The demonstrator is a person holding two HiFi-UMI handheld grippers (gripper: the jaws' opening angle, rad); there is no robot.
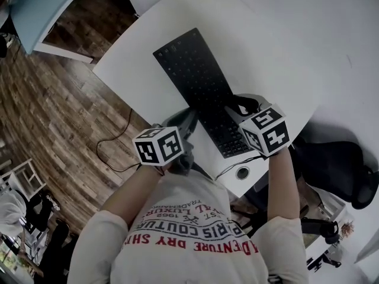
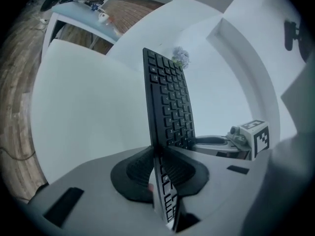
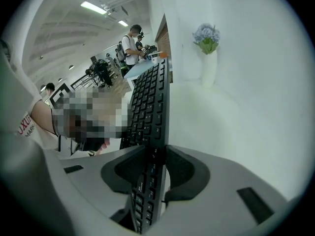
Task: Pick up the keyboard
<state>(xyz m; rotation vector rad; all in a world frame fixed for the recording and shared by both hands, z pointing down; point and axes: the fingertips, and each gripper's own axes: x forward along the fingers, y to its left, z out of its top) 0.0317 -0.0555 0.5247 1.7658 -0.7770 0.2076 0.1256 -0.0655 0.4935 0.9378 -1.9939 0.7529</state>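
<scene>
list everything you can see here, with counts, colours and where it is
keyboard: one, black, over the table, near end in both grippers
table: one, white, under the keyboard
vase of flowers: one, white with bluish blooms, beyond the keyboard's far end
floor: one, brown wood planks, left of the table
office chair: one, black, right of the table
left gripper: one, grey, shut on keyboard
right gripper: one, grey, shut on keyboard

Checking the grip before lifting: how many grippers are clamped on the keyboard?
2. The left gripper pinches the keyboard on its left long edge, the right gripper on its right long edge, both near the end closest to the person.
</scene>
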